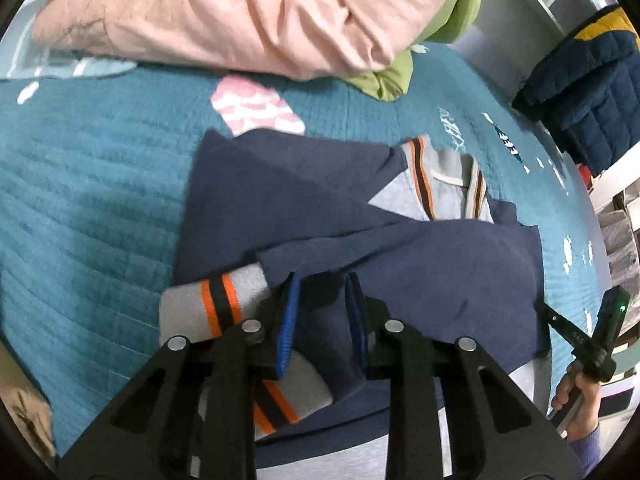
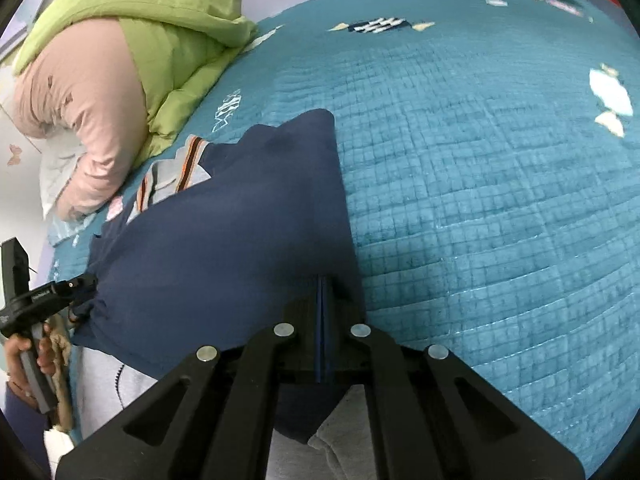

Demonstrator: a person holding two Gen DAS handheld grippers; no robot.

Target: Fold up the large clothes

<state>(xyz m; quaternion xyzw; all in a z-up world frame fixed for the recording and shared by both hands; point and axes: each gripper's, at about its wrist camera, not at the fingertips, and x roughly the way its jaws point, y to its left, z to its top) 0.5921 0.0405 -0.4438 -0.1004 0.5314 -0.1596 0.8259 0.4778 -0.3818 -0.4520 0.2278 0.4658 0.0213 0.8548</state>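
While the navy shirt (image 1: 320, 216) lies near the bedspread's (image 2: 480, 160) edge, left gripper (image 1: 324, 312) stands apart around its fabric; right gripper (image 2: 325, 320) is clamped on its hem; no legible writing.

1. The garment (image 1: 312, 196) is navy blue, with grey cuffs and collar banded in orange and black stripes.
2. The bed cover (image 2: 480, 184) is teal, quilted in small squares, with scattered white, pink and navy fish-like patches.
3. At the far side lies a pale pink jacket (image 1: 240, 12) with a lime green jacket (image 2: 160, 12) beside it.
4. At the far right hangs a navy quilted coat (image 1: 592, 88) with a mustard yellow patch.
5. Both tongs are black, with blue pads (image 1: 288, 320).
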